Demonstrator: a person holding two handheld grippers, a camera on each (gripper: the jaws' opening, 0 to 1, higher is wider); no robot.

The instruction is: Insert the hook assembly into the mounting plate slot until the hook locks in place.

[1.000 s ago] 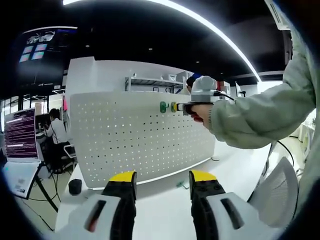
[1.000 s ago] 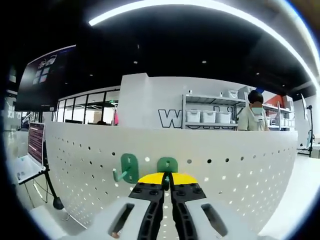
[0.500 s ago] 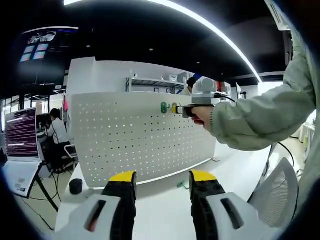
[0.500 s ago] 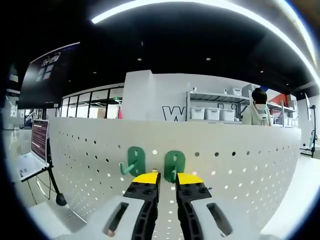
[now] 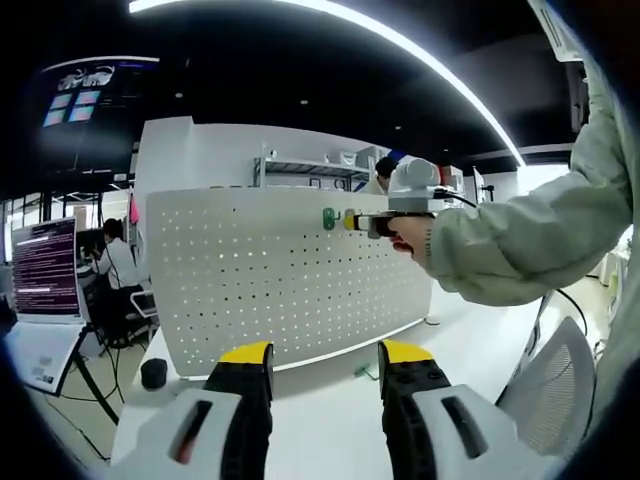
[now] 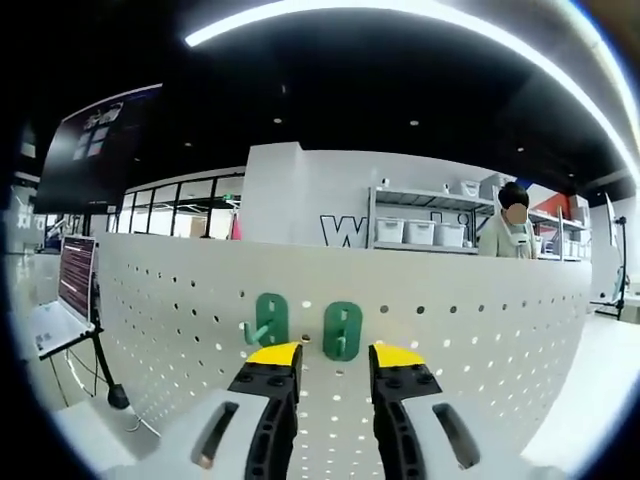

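Two green hooks hang side by side near the top edge of the white pegboard (image 6: pixel 470 340): the right green hook (image 6: pixel 342 330) sits just beyond the right hand-held gripper (image 6: pixel 333 358), whose jaws stand apart, empty. The left green hook (image 6: pixel 268 321) hangs beside it. The left hand-held gripper (image 5: pixel 325 358) hovers over the white bench (image 5: pixel 330 420), jaws spread, holding nothing.

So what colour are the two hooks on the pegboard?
Green hooks, clearest in the right gripper view.
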